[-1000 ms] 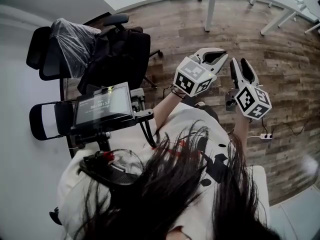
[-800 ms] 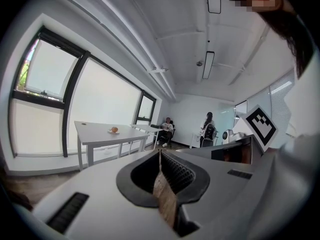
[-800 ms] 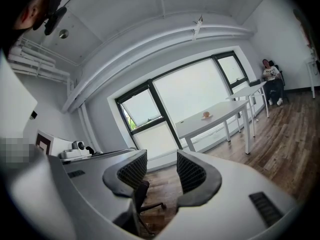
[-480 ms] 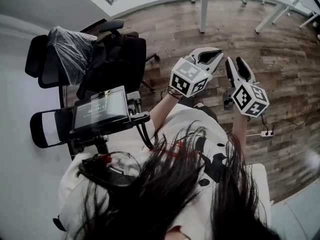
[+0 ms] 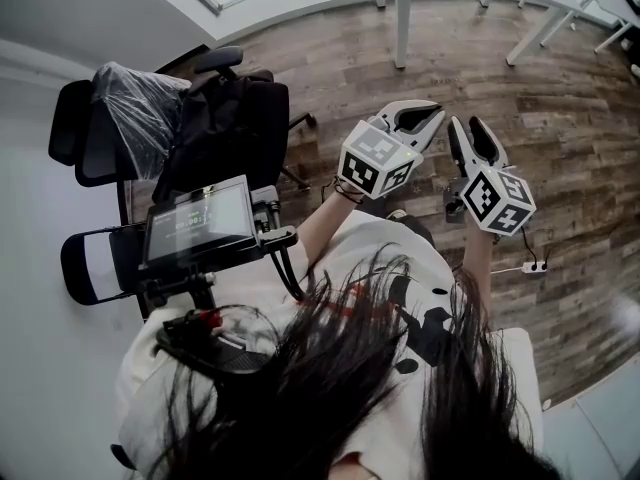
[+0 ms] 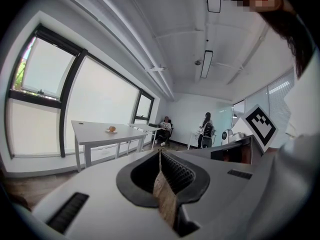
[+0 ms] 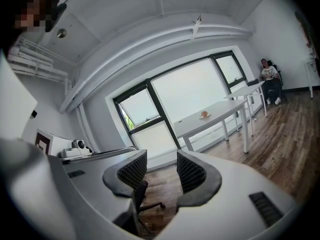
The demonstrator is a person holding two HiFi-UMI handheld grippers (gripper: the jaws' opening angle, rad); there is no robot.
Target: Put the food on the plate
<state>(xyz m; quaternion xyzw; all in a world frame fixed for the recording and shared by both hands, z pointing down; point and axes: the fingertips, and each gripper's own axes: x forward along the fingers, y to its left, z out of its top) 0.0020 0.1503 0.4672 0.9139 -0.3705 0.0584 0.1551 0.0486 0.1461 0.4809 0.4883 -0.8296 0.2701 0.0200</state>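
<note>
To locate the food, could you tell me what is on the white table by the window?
On the table: a plate bearing one orange item, which covers the plate's middle; too small to identify.

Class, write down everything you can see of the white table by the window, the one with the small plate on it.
The white table is long and plain, with a thin flat top and slim straight legs. Its smooth finish looks like laminate or painted metal. It stands level on the wood-patterned floor, lengthwise beside the large window. Near the middle of its top sits a small plate bearing an orange-brown piece of food. More white tables line up beyond its far end.
</note>
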